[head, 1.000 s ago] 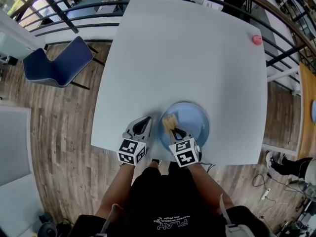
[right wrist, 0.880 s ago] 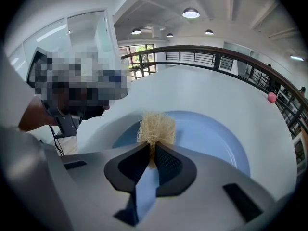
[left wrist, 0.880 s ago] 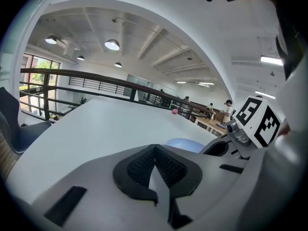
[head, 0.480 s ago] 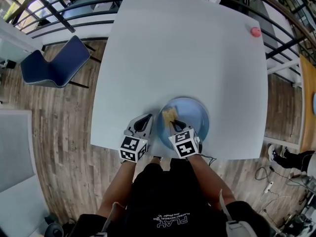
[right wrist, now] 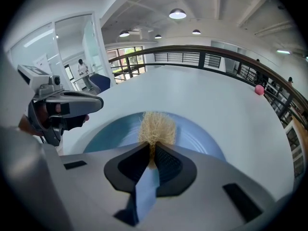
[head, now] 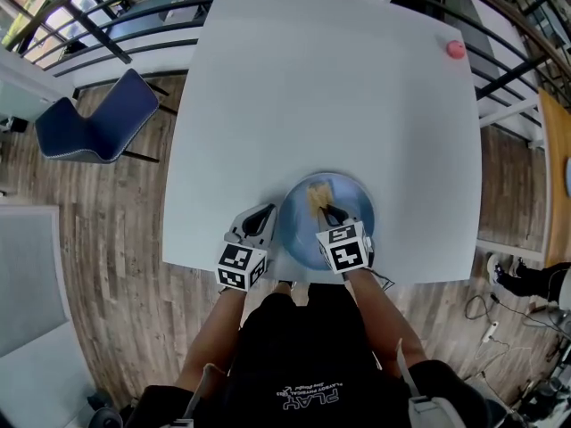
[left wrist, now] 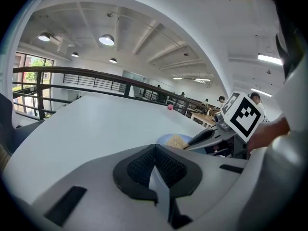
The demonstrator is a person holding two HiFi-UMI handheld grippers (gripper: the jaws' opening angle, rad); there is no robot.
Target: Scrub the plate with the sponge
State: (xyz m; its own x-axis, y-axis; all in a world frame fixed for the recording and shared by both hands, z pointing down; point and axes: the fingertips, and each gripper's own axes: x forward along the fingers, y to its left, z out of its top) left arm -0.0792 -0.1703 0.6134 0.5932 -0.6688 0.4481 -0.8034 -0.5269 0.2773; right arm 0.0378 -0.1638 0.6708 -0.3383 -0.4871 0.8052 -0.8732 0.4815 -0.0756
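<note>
A light blue plate (head: 352, 202) sits on the white table (head: 321, 96) near its front edge. My right gripper (head: 329, 210) is over the plate, shut on a tan fibrous sponge (head: 318, 194) that rests on the plate's far half. In the right gripper view the sponge (right wrist: 156, 127) sticks out ahead of the pinched jaws, over the plate (right wrist: 202, 138). My left gripper (head: 260, 221) is shut, holds nothing, and sits just left of the plate's rim. In the left gripper view the plate (left wrist: 166, 139) and the sponge (left wrist: 177, 141) show ahead to the right.
A small pink ball (head: 455, 49) lies at the table's far right corner. A blue chair (head: 94, 127) stands on the wooden floor to the left. A dark railing (head: 107, 7) runs round the far side. The table's front edge is right under my grippers.
My right gripper has carried the sponge across the plate, from its left part toward its middle and a little farther away. The left gripper has stayed by the rim.
</note>
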